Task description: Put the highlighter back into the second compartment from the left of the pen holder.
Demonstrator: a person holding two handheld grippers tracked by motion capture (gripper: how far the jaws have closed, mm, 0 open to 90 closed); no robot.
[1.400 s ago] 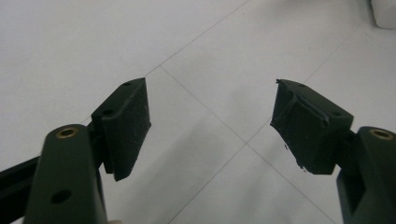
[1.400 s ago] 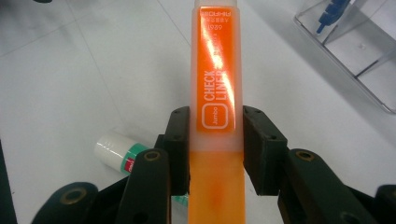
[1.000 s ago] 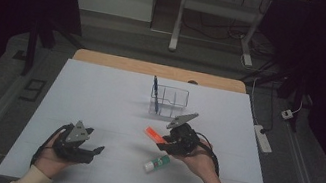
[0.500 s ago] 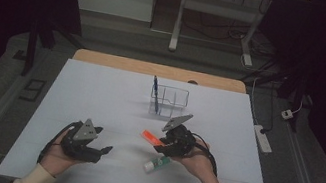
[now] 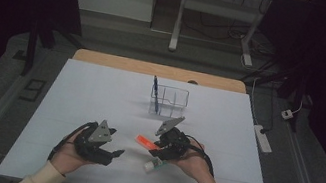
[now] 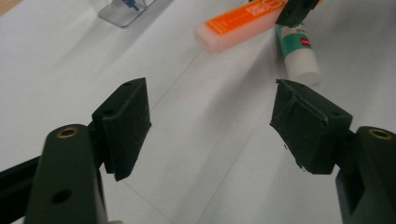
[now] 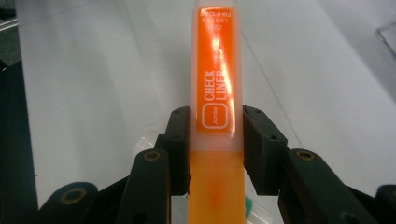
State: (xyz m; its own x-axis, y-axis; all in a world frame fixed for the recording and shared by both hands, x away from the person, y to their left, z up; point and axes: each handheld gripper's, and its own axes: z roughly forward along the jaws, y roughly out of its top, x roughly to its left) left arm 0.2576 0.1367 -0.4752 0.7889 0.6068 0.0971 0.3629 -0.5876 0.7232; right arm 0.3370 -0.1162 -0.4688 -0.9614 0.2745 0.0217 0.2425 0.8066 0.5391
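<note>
Right claw [image 5: 158, 144] clamped on an orange highlighter [image 5: 144, 142], pads pressing both flat sides, marker sticking out leftward, raised off the worktop [image 5: 100, 90] near its front edge. Just below, touching the sheet, a glue stick [image 5: 154, 165]. Left claw [image 5: 114, 154] spread apart, gripping nothing, just left of the highlighter. Farther back, mid-worktop, a clear organizer [image 5: 168, 101] with a blue pen [image 5: 155, 90] standing upright.
</note>
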